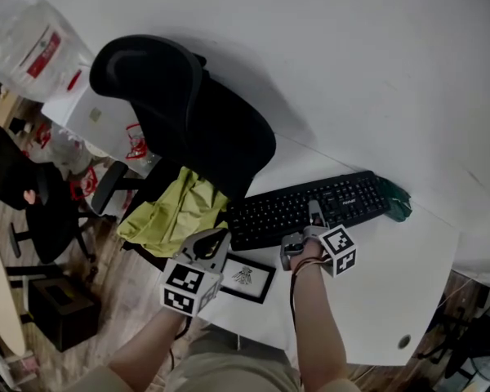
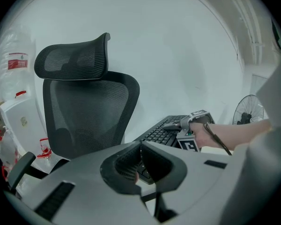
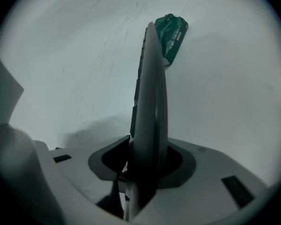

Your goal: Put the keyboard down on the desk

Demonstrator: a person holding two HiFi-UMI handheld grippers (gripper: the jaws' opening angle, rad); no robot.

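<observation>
White desk below us: our right gripper clamps the keyboard; left gripper closed, empty.

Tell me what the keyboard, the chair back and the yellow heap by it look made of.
Keyboard: likely matt black plastic, judging by its moulded keys. Chair back: black mesh on a frame; the weave shows. Yellow heap: cloth or thin plastic, in crumpled folds; cannot tell which.
</observation>
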